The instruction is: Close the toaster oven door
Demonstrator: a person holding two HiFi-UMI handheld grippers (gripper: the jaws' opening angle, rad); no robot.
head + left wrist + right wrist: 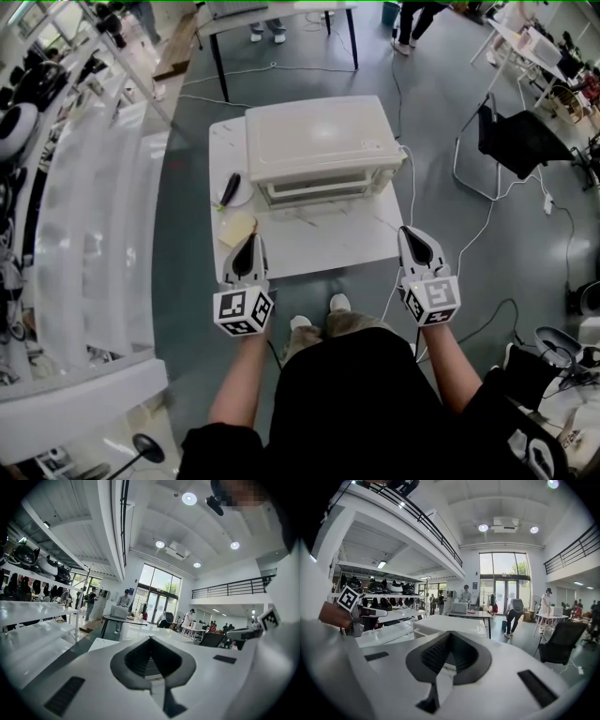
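Carrying it all: one white tabletop (309, 251), rectangular, seen steeply from above on a grey floor.
Toaster oven: one, cream-white (319, 139), at the back middle of the tabletop with its front turned to the person. It is the largest thing on the tabletop.
Oven door: one; from above it seems to stand up against the oven's front and not folded down flat, though the head view is too small to show whether it is fully closed.
Tongs: two, one in each hand, both held over the near edge of the tabletop and well apart from the oven.
Left tongs (250, 242): over the near left corner, clenched tip to tip, with nothing between the dark pads.
Right tongs (412, 239): over the near right corner, likewise clenched and empty.
Plate: one, white and round (242, 197), on the tabletop just left of the oven's front.
Yellow piece: one, flat and pale (238, 228), between the plate and the left tongs.
Dark utensil: one, slim (230, 187), lying across the plate's left side.
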